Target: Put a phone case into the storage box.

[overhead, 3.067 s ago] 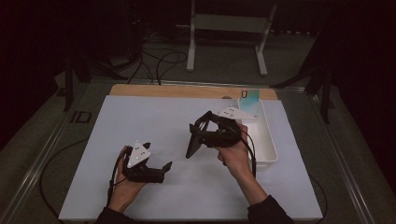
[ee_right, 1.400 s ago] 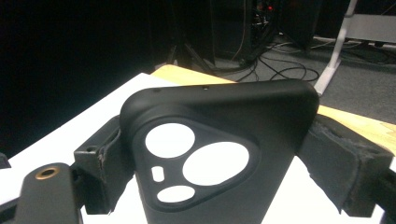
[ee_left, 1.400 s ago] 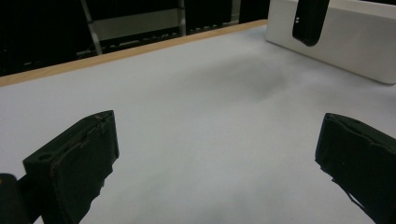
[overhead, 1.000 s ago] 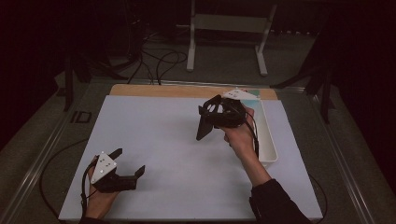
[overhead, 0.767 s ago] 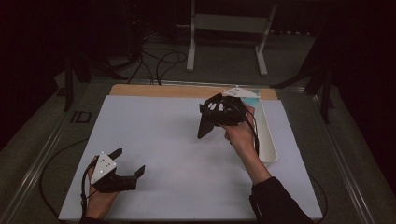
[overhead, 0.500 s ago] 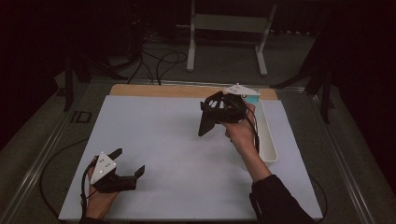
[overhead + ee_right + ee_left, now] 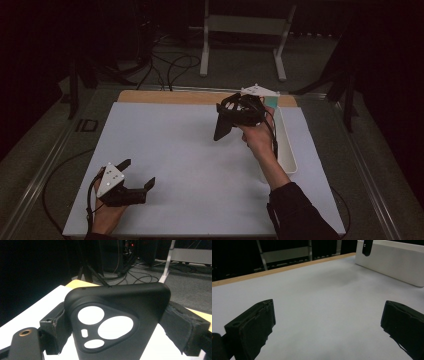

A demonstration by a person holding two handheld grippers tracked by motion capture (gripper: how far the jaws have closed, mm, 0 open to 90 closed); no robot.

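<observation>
Work surface: a pale grey-white matte board (image 7: 190, 165) covers most of a table, and a light wooden strip (image 7: 165, 97) shows along its far edge. In the left gripper view the same wooden edge (image 7: 277, 269) runs across the back of the board. The board is bare apart from the hands and a long white rectangular plastic tray (image 7: 286, 150), which lies along the right side with its long axis running away from the person. The left gripper view shows the tray's plain white side wall (image 7: 392, 265).

Room: dark, with only the table lit. Beyond the far edge there is grey carpet with loose black cables (image 7: 170, 65) and a pale metal stand with two legs (image 7: 245, 35). Dark tripod legs stand at the far left and far right of the table. In the right gripper view, cables and a tripod sit on the floor past the table corner.

Left gripper (image 7: 136, 176): held low over the near left corner of the board, resting on it or just above it, I cannot tell which. Its jaws are spread wide with nothing between them; in the left gripper view, bare board fills the gap.

Right gripper (image 7: 226, 119): raised above the board's far right part, just beside the tray's far end. Its jaws are clamped on a black soft-plastic phone case with round camera cut-outs (image 7: 117, 322), gripping it by its two long edges. In the high view the phone case (image 7: 220, 130) hangs down from the jaws, clear of the board.
</observation>
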